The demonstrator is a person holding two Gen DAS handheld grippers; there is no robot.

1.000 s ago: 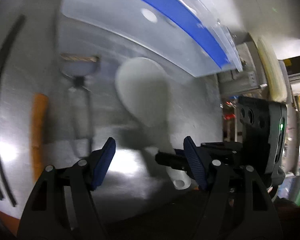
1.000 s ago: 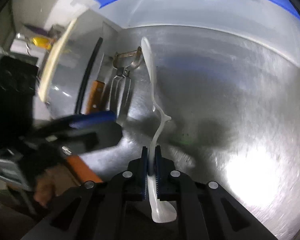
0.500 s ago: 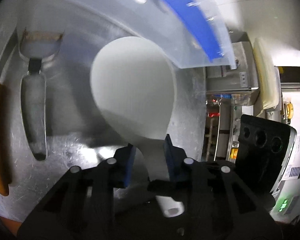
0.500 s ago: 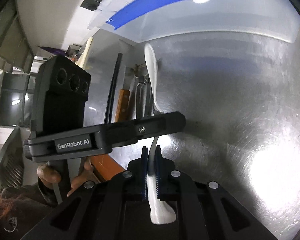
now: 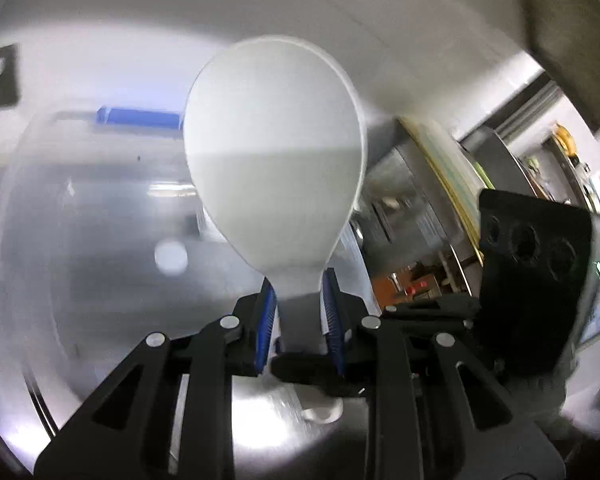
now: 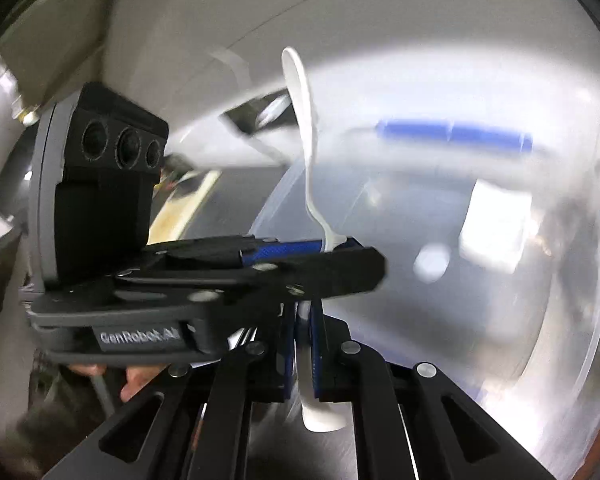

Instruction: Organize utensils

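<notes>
A white plastic rice paddle (image 5: 274, 168) is held by both grippers, lifted and pointing upward. My left gripper (image 5: 298, 312) is shut on its neck just below the broad blade. My right gripper (image 6: 303, 344) is shut on its handle lower down; in the right wrist view the paddle (image 6: 306, 136) shows edge-on, and the left gripper (image 6: 292, 252) crosses in front from the left. The handle end (image 6: 320, 420) sticks out below my right fingers.
A clear plastic tub with a blue strip (image 5: 140, 118) fills the blurred background; it also shows in the right wrist view (image 6: 452, 134). Steel counter (image 5: 260, 412) lies below. A pale cutting board (image 5: 444, 168) and shelves stand at the right.
My left gripper closed on the paddle's neck. Both grippers then lifted and tilted the paddle up off the counter; the peeler and knife have left view.
</notes>
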